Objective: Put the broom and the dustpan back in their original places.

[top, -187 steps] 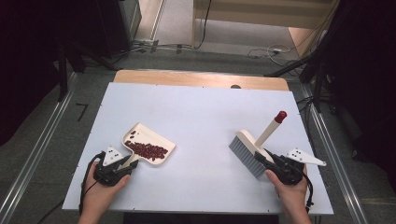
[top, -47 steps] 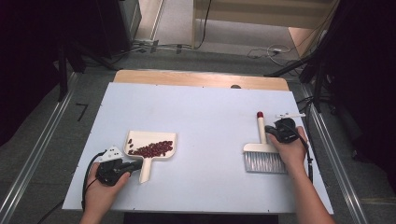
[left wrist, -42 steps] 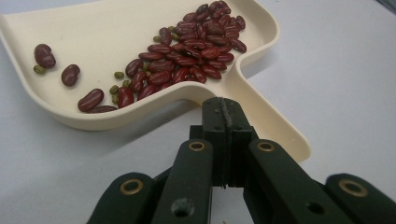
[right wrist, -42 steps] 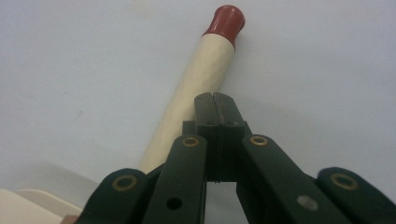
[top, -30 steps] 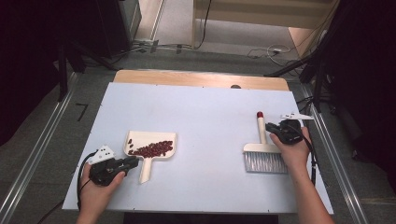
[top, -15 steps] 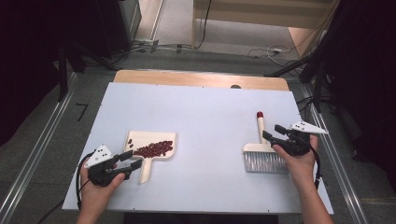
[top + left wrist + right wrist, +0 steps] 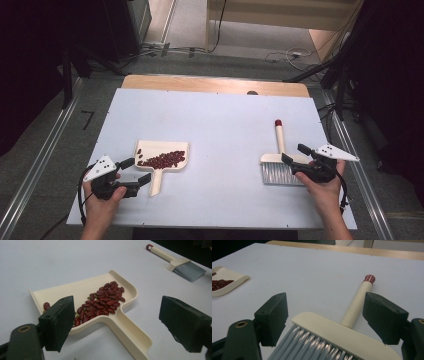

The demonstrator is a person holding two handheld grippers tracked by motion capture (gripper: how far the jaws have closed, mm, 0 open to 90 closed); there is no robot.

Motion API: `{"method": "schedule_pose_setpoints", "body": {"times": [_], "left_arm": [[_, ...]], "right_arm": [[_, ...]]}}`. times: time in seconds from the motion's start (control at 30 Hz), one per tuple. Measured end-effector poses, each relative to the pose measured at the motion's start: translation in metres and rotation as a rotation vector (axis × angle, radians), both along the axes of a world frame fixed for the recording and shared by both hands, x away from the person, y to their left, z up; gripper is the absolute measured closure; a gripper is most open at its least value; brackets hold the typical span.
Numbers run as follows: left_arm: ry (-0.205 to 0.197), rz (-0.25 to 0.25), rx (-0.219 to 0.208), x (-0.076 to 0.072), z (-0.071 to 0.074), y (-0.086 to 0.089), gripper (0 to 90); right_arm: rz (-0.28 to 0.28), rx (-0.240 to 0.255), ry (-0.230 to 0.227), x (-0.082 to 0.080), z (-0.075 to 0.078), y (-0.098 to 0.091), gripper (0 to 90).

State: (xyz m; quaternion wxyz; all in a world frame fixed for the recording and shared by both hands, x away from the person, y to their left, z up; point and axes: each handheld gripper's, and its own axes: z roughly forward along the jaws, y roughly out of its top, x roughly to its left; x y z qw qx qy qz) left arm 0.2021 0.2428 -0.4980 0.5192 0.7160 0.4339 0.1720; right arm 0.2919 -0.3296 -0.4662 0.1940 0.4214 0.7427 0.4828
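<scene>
A cream dustpan is seen lying flat on the pale table, toward its left front, with a heap of dark red beans gathered in its tray and its handle pointing toward the person. The left gripper is held just at the end of that handle; its fingers have just been opening and are spread wide, with the handle lying between them in the left gripper view but not pressed by either pad.

Well apart, at the right front of the table, a hand brush is laid flat, grey bristles toward the person and its red-tipped handle pointing away. The right gripper is held at the brush head, fingers likewise just opened wide; they appear to stand clear of the brush, though contact is hard to judge from above.
</scene>
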Motion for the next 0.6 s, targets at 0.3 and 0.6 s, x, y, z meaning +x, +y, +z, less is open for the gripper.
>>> {"method": "schedule_pose_setpoints", "body": {"times": [0.3, 0.6], "left_arm": [[-0.011, 0.002, -0.017, -0.001, 0.0, 0.002, 1.4], [-0.033, -0.001, -0.024, -0.003, 0.0, 0.004, 0.0]], "right_arm": [[0.009, 0.034, -0.022, -0.021, -0.004, -0.009, 14.6], [0.01, 0.029, -0.041, -0.043, -0.015, -0.019, 7.8]]}}
